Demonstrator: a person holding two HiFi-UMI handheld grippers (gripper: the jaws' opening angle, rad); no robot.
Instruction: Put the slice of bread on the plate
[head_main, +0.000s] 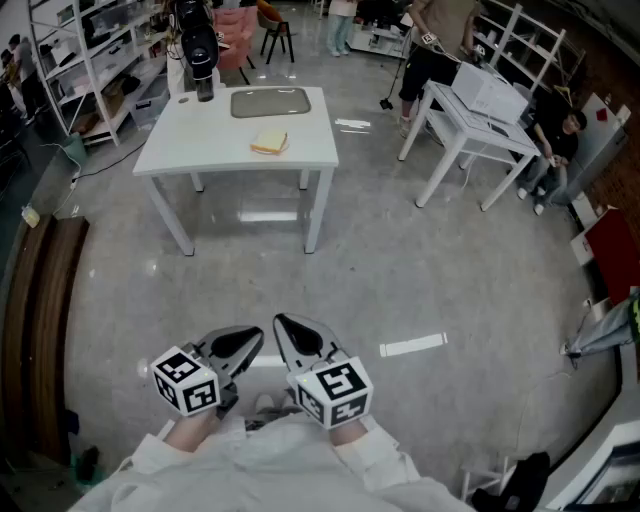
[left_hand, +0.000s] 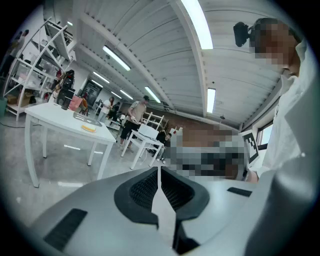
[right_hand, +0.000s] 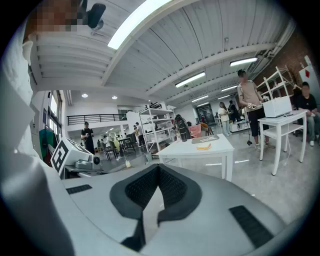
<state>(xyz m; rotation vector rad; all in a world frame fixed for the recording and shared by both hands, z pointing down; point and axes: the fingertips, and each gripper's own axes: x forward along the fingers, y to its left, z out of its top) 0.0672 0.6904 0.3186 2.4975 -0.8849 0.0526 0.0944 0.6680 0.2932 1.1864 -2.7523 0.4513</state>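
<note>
The slice of bread (head_main: 269, 143) lies on a white table (head_main: 180, 140) far ahead of me, just in front of a grey plate (head_main: 270, 102). In the left gripper view the bread (left_hand: 89, 128) is small and distant, as it also is in the right gripper view, where the bread (right_hand: 203, 147) lies near the table's front edge. My left gripper (head_main: 256, 335) and right gripper (head_main: 281, 323) are held side by side close to my body over the floor. Both stand shut and hold nothing, as the left gripper (left_hand: 158, 170) and right gripper (right_hand: 159, 167) show.
A black machine (head_main: 199, 50) stands at the table's back left corner. A second white table (head_main: 470, 125) with a box and people around it is at the right. White shelving (head_main: 90, 60) lines the left. A wooden bench (head_main: 40, 320) runs along the left floor.
</note>
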